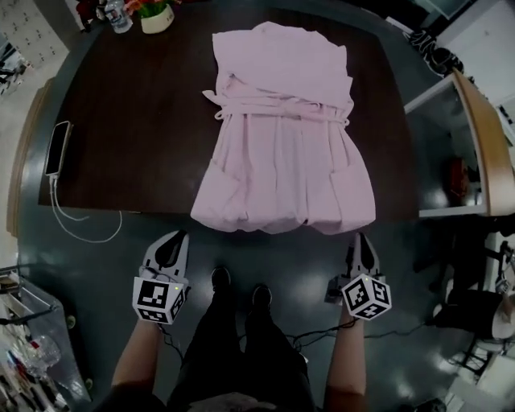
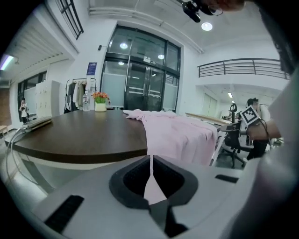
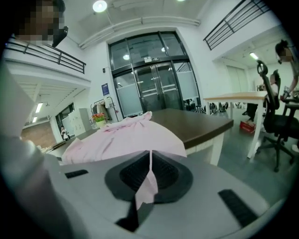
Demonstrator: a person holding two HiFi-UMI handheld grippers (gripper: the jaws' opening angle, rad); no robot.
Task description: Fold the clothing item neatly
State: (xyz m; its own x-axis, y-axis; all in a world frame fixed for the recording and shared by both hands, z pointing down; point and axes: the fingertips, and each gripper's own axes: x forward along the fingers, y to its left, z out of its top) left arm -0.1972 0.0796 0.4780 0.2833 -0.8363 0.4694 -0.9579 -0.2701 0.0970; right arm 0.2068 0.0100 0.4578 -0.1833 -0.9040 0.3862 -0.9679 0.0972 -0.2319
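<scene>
We see a soft, matt pink cloth garment (image 1: pixel 282 137) on a dark, smooth wood-look table (image 1: pixel 137 121), over a glossy grey-green floor (image 1: pixel 298 265).

The left half of the tabletop (image 1: pixel 137 121) is a wide bare stretch beside the pink garment (image 1: pixel 282 153), which covers the middle and right and drapes over the near edge. A phone (image 1: pixel 57 148) lies at the left rim, and its white cable (image 1: pixel 80 229) loops down past the front. A flower pot (image 1: pixel 157 16) and a bottle (image 1: pixel 119 16) stand at the far left corner. A wooden-edged desk (image 1: pixel 483 137) stands close on the right, leaving a narrow strip. Open floor (image 1: pixel 282 257) lies between the near edge and the person's shoes (image 1: pixel 220 279).
</scene>
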